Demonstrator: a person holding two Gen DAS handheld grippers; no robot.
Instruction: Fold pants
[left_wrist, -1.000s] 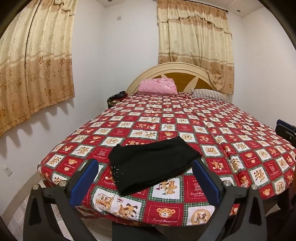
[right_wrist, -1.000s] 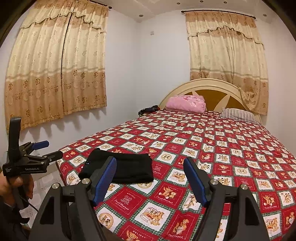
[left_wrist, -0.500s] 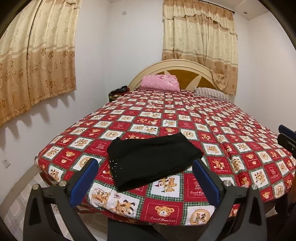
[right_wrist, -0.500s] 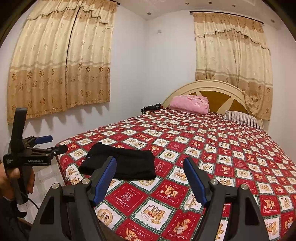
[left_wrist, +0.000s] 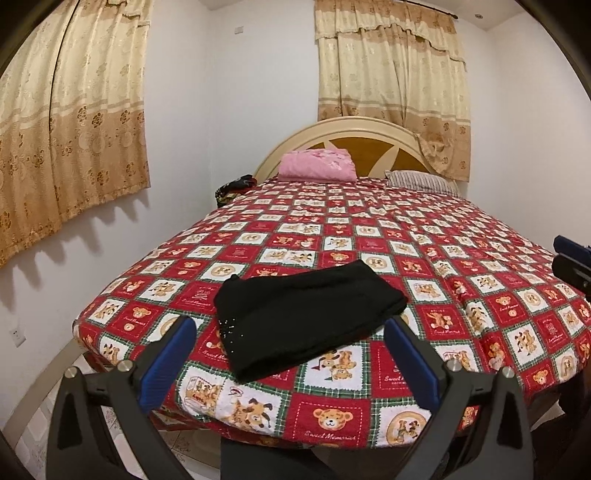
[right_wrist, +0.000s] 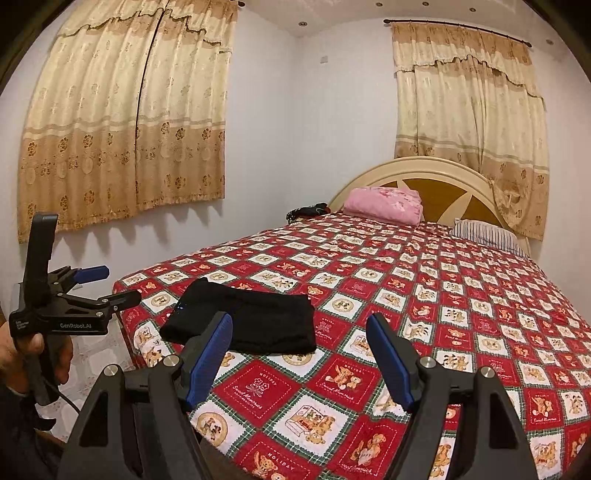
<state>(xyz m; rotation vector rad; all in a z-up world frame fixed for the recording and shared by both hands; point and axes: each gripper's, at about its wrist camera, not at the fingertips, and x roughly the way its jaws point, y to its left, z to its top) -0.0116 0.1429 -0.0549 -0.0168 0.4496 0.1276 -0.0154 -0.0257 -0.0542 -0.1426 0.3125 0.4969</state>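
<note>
Bed (left_wrist: 388, 236) with red teddy-bear checked cover, arched headboard (left_wrist: 373, 142) behind, pink pillow (left_wrist: 317, 165) and striped pillow (left_wrist: 419, 181) at the head, dark bundle (left_wrist: 234, 186) beside, beige curtains (left_wrist: 70, 118) on white walls.

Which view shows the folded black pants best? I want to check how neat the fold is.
The left wrist view: the black pants lie centred, whole and unobstructed between the open left gripper fingers. In the right wrist view the pants sit off to the left, partly hidden behind one finger of the open right gripper.
</note>
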